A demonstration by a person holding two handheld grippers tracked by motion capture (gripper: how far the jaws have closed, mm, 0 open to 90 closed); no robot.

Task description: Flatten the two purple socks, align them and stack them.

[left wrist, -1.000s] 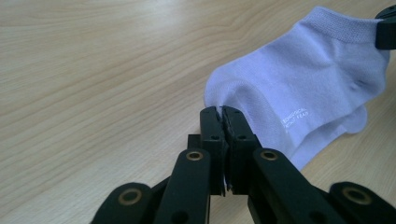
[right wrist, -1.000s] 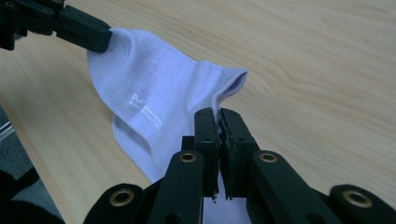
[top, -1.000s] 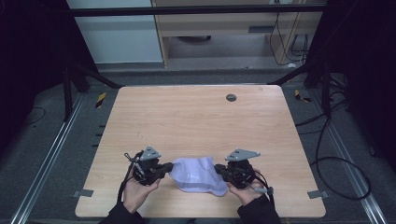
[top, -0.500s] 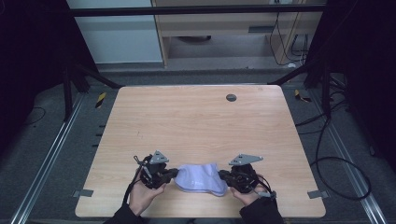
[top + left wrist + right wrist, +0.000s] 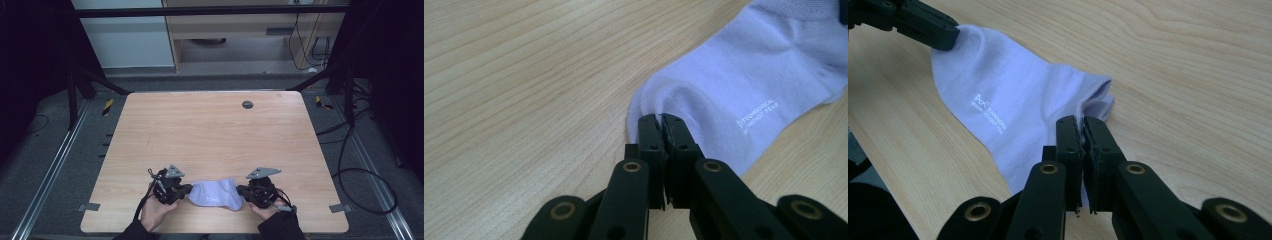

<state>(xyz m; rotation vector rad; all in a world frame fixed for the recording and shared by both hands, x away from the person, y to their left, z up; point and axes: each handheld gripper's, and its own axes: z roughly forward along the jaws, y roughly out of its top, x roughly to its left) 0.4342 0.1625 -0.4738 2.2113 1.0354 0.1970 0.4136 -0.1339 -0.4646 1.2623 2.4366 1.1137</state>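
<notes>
One white sock lies on the one wooden table, near its front edge. Two grippers hold it, one at each end: the left gripper and the right gripper, each clamped on the sock. Two hands carry them. One dark round hole sits near the table's far edge. Two grey tape strips lie on the floor beside the table's front corners.

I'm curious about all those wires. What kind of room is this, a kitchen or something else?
Probably a lab or workshop set up for recording, not a kitchen: a bare wooden table inside a black metal frame, with cables trailing over grey carpet, and one white sock as the work.
</notes>
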